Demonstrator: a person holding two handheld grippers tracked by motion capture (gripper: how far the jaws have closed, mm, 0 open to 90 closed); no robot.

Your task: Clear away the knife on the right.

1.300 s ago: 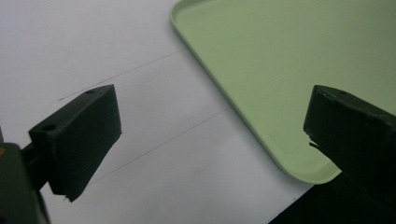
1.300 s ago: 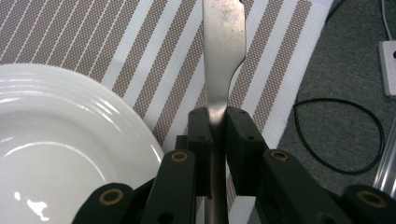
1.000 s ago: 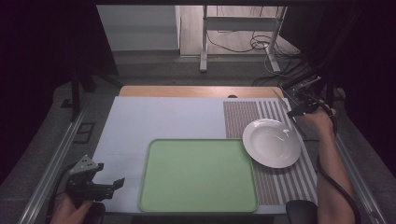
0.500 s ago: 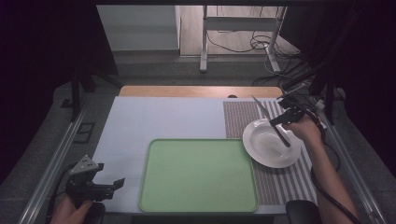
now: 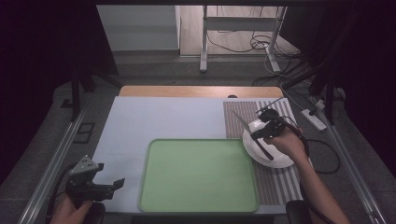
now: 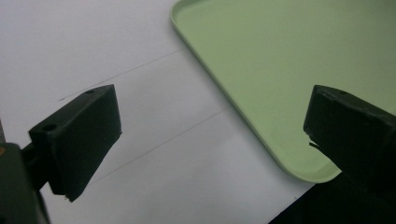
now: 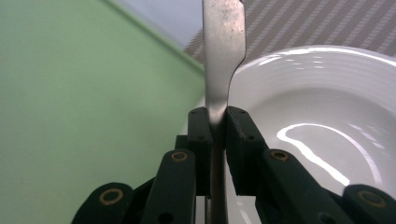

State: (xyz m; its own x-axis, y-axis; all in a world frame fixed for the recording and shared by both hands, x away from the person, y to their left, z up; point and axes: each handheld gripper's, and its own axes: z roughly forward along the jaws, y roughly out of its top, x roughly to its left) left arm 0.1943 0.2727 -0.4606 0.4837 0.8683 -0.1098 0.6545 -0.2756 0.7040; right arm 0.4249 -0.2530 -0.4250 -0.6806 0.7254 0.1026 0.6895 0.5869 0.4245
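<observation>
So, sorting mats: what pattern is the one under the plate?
Grey mat, thin pale stripes; clearest in the high view.

Knife [image 7: 223,56] tip beyond frame's top edge

A tray [image 5: 198,175] is lying at the desk's [image 5: 154,119] near middle; a plate [image 5: 271,151] is sitting just right of it on a striped mat [image 5: 275,182], with a knife [image 7: 223,51] hanging above the plate's left rim.
</observation>
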